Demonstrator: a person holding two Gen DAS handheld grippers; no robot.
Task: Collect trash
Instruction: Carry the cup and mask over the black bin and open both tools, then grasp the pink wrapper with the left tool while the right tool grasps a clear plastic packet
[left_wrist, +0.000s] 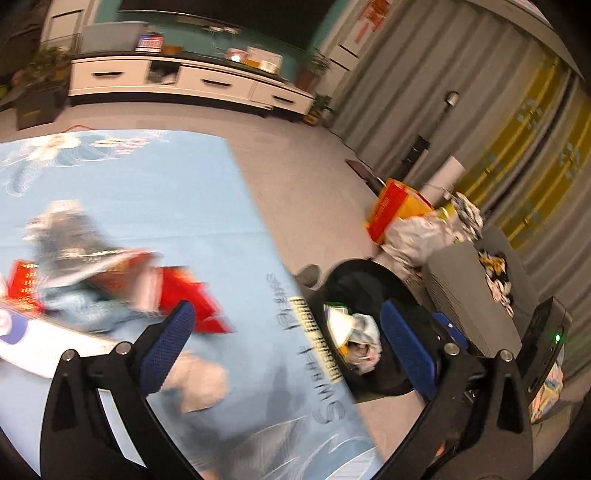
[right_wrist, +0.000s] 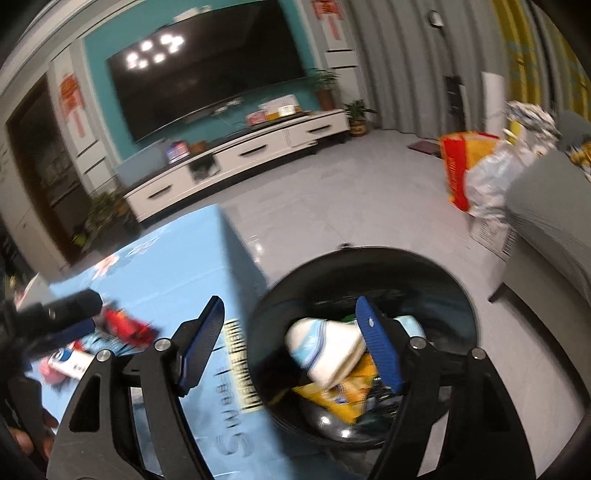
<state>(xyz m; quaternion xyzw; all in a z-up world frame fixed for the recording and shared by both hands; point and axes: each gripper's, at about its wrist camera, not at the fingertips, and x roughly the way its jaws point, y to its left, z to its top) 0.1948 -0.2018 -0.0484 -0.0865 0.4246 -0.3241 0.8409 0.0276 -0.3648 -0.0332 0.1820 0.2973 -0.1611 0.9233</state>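
Both sets wide and empty — left tongs (left_wrist: 284, 347) over the blue desk (left_wrist: 155, 192) edge, right tongs (right_wrist: 291, 347) above the black bin (right_wrist: 436, 266). Trash (right_wrist: 325, 350) sits inside the bin — red wrappers (left_wrist: 184, 291) lie blurred on the desk.

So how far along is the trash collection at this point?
Partly done. The black bin beside the table already holds a white crumpled wrapper and yellow packaging. Nothing is in hand: the left gripper and the right gripper both stand open and empty. Red wrappers and other litter remain on the blue tablecloth.
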